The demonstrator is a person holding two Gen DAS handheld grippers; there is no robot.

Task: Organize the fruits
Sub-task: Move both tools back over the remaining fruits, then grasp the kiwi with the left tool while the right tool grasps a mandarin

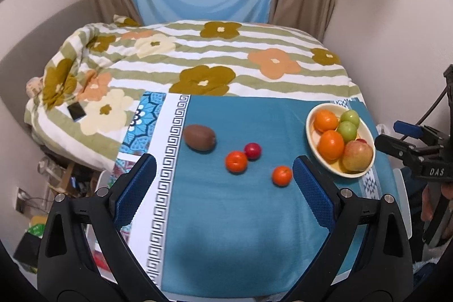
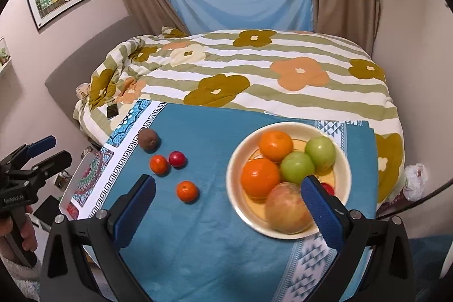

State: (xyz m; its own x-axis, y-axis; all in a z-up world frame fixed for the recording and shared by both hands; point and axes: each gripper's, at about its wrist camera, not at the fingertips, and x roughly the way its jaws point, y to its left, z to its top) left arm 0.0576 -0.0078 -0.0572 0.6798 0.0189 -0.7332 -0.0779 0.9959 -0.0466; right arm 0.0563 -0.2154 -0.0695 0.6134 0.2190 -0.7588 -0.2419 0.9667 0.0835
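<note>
Four fruits lie loose on the blue cloth (image 1: 232, 217), left of the bowl (image 2: 240, 205): one kiwi (image 1: 199, 141) farthest left, one small red fruit (image 1: 252, 151) touching an orange-red one (image 1: 236, 161), and one small orange (image 1: 282, 175) nearest the bowl.

Bowl sits at the cloth's right side and holds six that I can count: two oranges (image 2: 276, 145), two green fruits (image 2: 320, 149), one apple (image 2: 287, 207), plus a sliver of something red (image 2: 328, 188) behind the right finger — can't tell what.

My read: bowl is the collection point, partly filled, loose four left to move.

Left gripper (image 1: 225, 177) — jaws spread wide, nothing between them, held above the near cloth with the loose fruit ahead of it. Looks staged for the next pick; small orange is just beside its right finger (image 1: 314, 194) in view.

Right gripper (image 2: 226, 205) — also spread wide and empty, hanging over the bowl's near-left rim, right finger overlapping the apple in view; contact unclear. Likely positioned there for drop-offs.

Bed behind has a floral quilt (image 1: 226, 58) with one phone (image 1: 76, 111) on it — not part of the job.
</note>
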